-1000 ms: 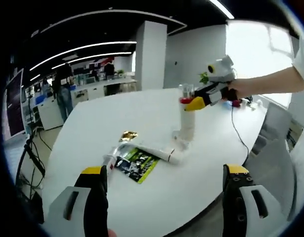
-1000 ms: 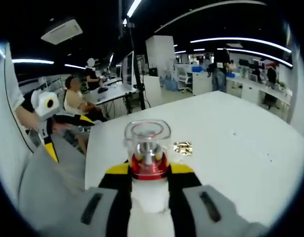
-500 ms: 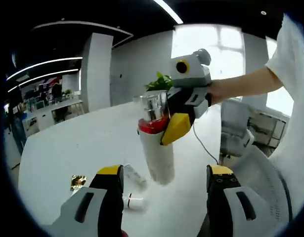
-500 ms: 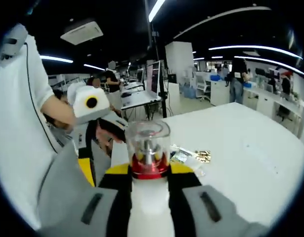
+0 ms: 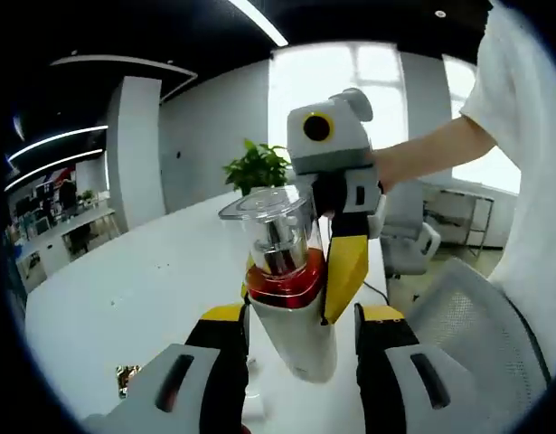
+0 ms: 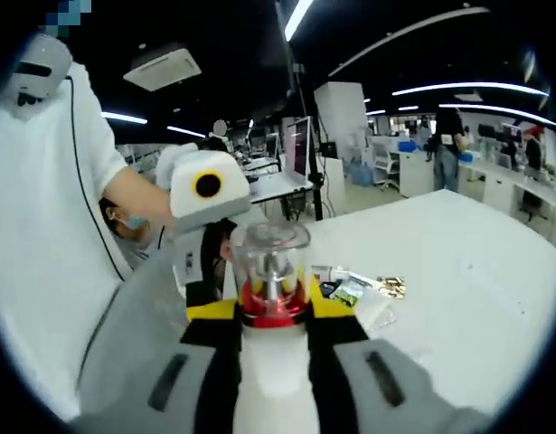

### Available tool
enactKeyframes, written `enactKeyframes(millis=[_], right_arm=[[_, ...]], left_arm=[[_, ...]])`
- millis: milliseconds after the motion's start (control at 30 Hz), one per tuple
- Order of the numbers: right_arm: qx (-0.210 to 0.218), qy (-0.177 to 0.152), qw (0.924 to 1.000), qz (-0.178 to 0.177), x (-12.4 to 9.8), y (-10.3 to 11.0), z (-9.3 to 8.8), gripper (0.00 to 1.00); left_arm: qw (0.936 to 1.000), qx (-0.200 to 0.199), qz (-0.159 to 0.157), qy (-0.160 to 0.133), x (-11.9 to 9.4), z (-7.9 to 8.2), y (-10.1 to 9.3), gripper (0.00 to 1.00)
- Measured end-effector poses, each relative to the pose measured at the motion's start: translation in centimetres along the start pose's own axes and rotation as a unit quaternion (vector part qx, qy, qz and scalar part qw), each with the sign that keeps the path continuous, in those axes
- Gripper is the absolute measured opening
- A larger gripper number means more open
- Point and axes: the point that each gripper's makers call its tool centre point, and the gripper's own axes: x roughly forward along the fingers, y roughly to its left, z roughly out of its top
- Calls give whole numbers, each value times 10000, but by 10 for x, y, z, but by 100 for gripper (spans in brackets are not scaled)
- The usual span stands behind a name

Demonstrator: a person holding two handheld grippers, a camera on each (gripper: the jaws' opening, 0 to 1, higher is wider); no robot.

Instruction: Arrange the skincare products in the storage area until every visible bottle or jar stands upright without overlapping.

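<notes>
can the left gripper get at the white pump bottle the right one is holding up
Probably yes: the white pump bottle already sits between the left gripper jaws, below where the right gripper grips it.

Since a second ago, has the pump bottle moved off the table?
Yes. The pump bottle, shut in the right hand-held gripper, stood on the white table beside the lying tubes; now it hangs above it, between the left hand-held gripper's jaws.

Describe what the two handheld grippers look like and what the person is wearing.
Both grippers, left and right, have grey bodies with slotted jaws that are black inside and tipped in yellow. The right gripper, seen in the left gripper view, carries a grey box with a yellow-ringed lens. The person wears a white short-sleeved shirt; a thin dark cable runs down it.
</notes>
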Motion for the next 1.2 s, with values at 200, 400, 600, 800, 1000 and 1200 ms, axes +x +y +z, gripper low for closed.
enactKeyframes(millis=[200,400,600,800,1000,1200], right_arm=[[80,-161,9998,5,-7,-2,-5,26],[106,-340,9994,-50,-11,-6,-9,26],[137,-266,9994,-178,-10,-17,-26,27],[124,-19,9996,-258,-6,-29,-51,27],[146,123,9994,-279,-3,-42,-67,28],[106,234,9992,-300,0,-58,-74,28]], left_arm=[[9993,127,-257,246,9,-14,-1,33],[9979,175,-479,406,25,-27,-3,30],[9977,141,-404,526,37,-38,6,28],[9961,160,-427,761,51,-59,14,28],[9946,147,-385,951,61,-76,22,28],[9945,169,-291,992,67,-82,37,27]])
